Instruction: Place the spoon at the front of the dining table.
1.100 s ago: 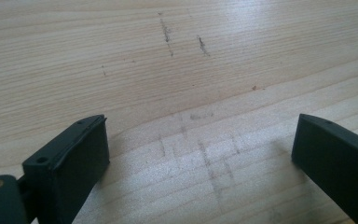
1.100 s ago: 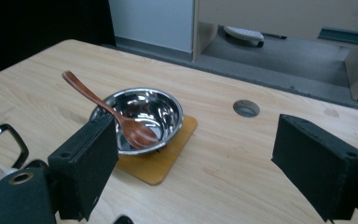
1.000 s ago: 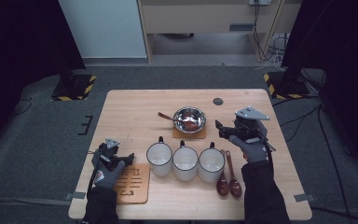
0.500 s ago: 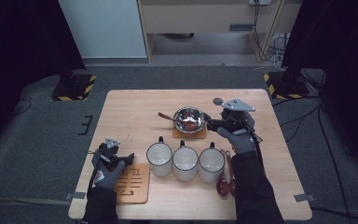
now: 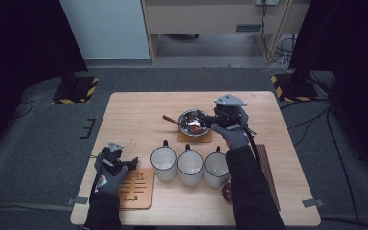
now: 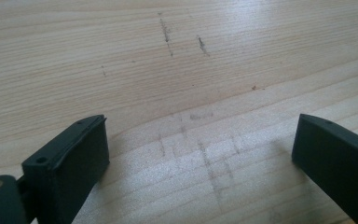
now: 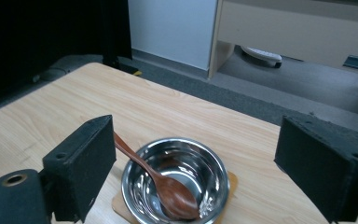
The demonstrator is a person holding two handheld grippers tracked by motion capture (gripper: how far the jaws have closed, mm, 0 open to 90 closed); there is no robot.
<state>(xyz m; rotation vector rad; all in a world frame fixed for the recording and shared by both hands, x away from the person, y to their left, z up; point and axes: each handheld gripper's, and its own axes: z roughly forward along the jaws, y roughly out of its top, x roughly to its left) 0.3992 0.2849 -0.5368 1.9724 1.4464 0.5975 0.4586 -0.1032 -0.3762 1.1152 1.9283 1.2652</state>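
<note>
A steel bowl stands on a cork coaster in the middle of the table, with a brown wooden spoon lying in it, handle out to the left. My right gripper hovers at the bowl's right rim, open and holding nothing. In the right gripper view the bowl and the spoon lie just beyond and below the right gripper, framed by its wide-apart jaws. My left gripper rests open at the front left, and in its own view the left gripper has bare wood under it.
Three white mugs stand in a row in front of the bowl. A wooden trivet lies by the left hand. Dark wooden spoons peek out beside the right forearm, and a dark slatted mat lies at the right.
My right gripper has moved left and farther away, from beside the mugs to the bowl's right rim, still open. The left gripper has stayed put.
</note>
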